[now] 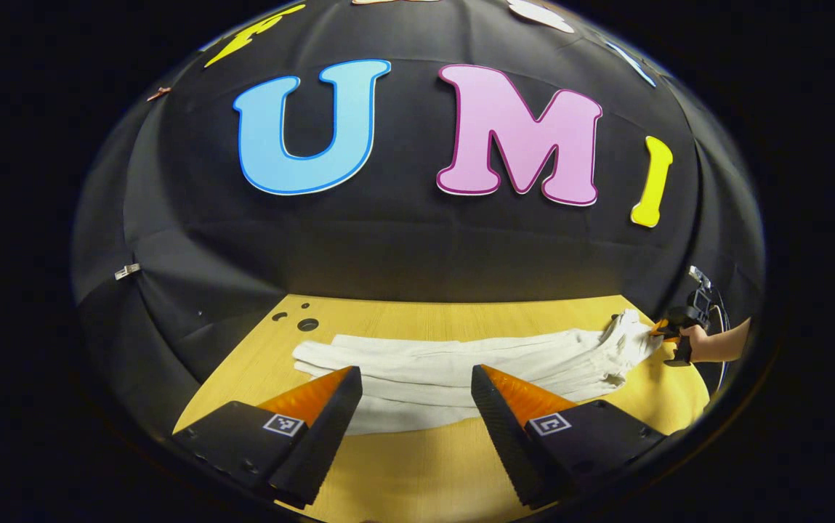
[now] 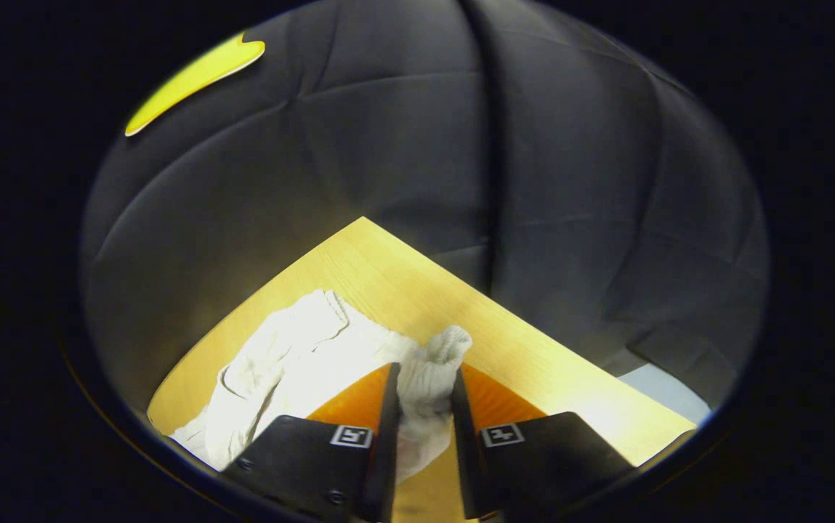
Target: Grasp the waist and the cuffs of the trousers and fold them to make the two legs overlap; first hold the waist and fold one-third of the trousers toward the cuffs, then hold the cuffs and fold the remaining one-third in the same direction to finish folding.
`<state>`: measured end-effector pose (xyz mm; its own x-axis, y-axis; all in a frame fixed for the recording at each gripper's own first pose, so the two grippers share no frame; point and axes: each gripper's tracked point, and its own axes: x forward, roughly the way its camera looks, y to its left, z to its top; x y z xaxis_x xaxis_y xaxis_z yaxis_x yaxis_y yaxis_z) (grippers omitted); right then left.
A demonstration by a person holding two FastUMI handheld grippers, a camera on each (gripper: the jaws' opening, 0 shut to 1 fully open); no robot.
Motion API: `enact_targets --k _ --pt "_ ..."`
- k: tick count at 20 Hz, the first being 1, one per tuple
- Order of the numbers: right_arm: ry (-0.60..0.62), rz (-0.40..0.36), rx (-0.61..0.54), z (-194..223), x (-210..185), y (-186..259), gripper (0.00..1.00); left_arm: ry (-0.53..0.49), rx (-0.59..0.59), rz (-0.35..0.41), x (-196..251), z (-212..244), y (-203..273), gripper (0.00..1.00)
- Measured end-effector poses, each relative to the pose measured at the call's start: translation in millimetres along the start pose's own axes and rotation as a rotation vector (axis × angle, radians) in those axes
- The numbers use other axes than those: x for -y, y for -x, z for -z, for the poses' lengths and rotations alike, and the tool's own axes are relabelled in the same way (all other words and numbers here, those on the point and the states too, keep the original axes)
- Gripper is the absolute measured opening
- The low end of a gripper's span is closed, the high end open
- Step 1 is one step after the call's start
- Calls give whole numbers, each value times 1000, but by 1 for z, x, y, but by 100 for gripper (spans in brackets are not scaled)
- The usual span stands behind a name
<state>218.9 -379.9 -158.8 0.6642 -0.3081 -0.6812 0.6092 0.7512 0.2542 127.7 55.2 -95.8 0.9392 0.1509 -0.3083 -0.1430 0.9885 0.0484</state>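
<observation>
The white trousers (image 1: pixel 461 367) lie stretched lengthwise across the wooden bench (image 1: pixel 417 465), running from near its far left corner, beside a few small round holes (image 1: pixel 307 324) in the bench top, toward its right edge. In the left gripper view, the left claw (image 1: pixel 416 381) hovers over the near long side of the trousers with its jaws spread wide and nothing between them; the cloth shows in the gap. At the right end of the garment the fabric is bunched and lifted a little, where the right claw (image 1: pixel 658 330), held by a person's hand (image 1: pixel 700 341), grips it. The right gripper view shows this closely: the right claw (image 2: pixel 423 396) is closed narrow on a ribbed, gathered end of the trousers (image 2: pixel 301 363), both fingers pressing the cloth, a tuft sticking up past the fingertips. The rest of the garment lies crumpled on the bench (image 2: pixel 533 363) to the left of that claw, near the bench corner.
</observation>
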Motion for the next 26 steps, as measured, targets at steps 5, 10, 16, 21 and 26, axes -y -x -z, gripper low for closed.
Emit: enact_targets --k 5,10,16,21,26 --pt "109 21 17 -13 9 7 16 121 41 -22 -20 -15 17 96" --pt "174 -47 96 -33 0 24 9 174 41 -62 -44 -8 34 96" --pt "184 -88 179 -66 -16 64 8 118 131 -162 -82 -25 61 96" --pt "239 -151 268 -82 -27 105 8 104 120 -135 -94 -21 63 96" --pt "385 -260 352 -82 -44 159 8 77 127 -178 -122 -16 64 96"
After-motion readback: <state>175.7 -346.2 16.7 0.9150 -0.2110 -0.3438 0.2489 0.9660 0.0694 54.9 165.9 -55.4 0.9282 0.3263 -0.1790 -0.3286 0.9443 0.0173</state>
